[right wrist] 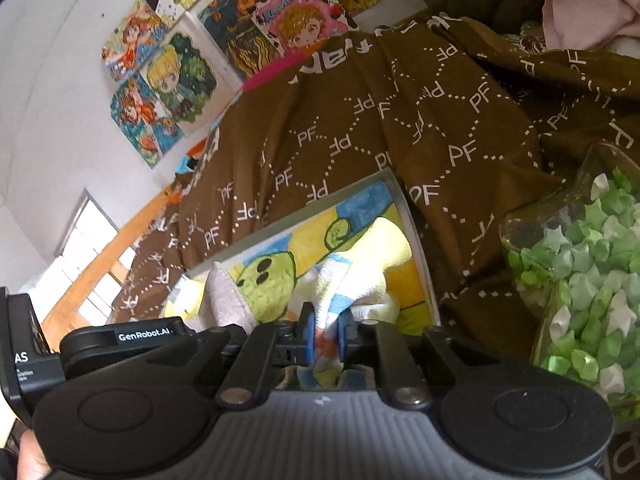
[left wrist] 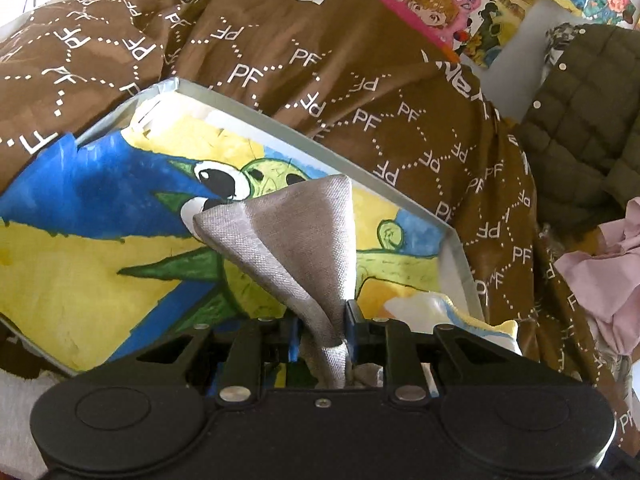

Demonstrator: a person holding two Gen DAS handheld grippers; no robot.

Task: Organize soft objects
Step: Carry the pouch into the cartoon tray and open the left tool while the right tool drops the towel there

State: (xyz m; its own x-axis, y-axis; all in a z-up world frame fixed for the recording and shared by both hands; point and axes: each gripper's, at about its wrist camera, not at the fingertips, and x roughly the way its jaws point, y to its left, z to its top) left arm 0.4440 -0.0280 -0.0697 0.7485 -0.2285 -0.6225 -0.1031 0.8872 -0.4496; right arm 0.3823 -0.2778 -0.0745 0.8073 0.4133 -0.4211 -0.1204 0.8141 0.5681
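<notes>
Ahead of both sets of jaws lies a shallow grey-rimmed tray with a painted cartoon lining; its floor is mostly unobstructed. Crumpled brown printed fabric banks against the far rim and the right side, closing passage there. To the right of the right jaws, a clear glass jar of green paper stars blocks lateral room.
</notes>
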